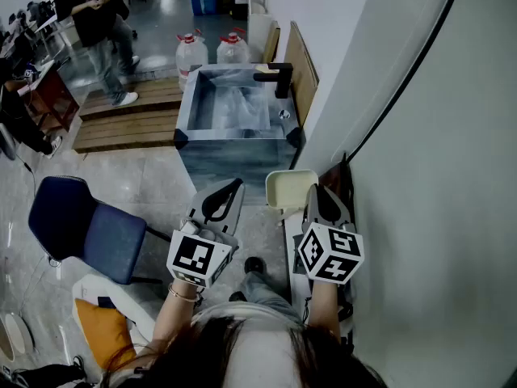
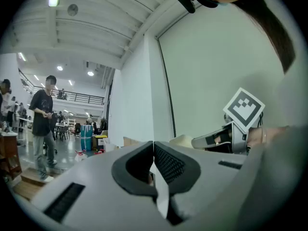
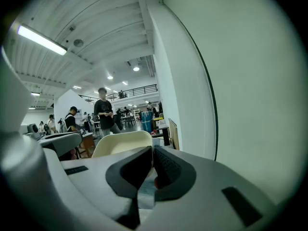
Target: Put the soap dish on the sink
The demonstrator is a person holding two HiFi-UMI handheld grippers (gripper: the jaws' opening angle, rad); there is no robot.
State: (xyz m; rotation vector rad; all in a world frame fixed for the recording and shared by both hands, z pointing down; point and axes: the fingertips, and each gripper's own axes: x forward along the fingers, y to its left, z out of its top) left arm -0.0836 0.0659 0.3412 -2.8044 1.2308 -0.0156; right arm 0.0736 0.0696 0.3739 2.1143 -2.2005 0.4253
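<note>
My right gripper [image 1: 312, 189] pinches the cream dish [image 1: 288, 188] by its edge and holds it in the air, close to the white wall [image 1: 420, 136] on my right. In the right gripper view the dark pads [image 3: 166, 165] are pressed on the rim, and the dish stands just beyond the tips, spreading to their left.

The left gripper [image 1: 237, 183] hangs just beside it, level with it. Its jaws are pressed together with nothing between them, as the left gripper view shows plainly. The two grippers are near each other but do not touch, and each marker cube faces up toward the head camera.

The dish is not on the sink [image 1: 234, 153]. That grey block stands ahead against the same wall, well apart from both grippers, with bare floor between. A black tap [image 1: 279, 78] sits on its right rim. Two water bottles [image 1: 191, 55] stand behind its far left corner, and a wooden platform [image 1: 129, 120] lies to its left.

A person [image 1: 95, 18] in dark clothes stands at the platform's far end. A blue chair [image 1: 85, 229] stands on the floor to the left of my left gripper
</note>
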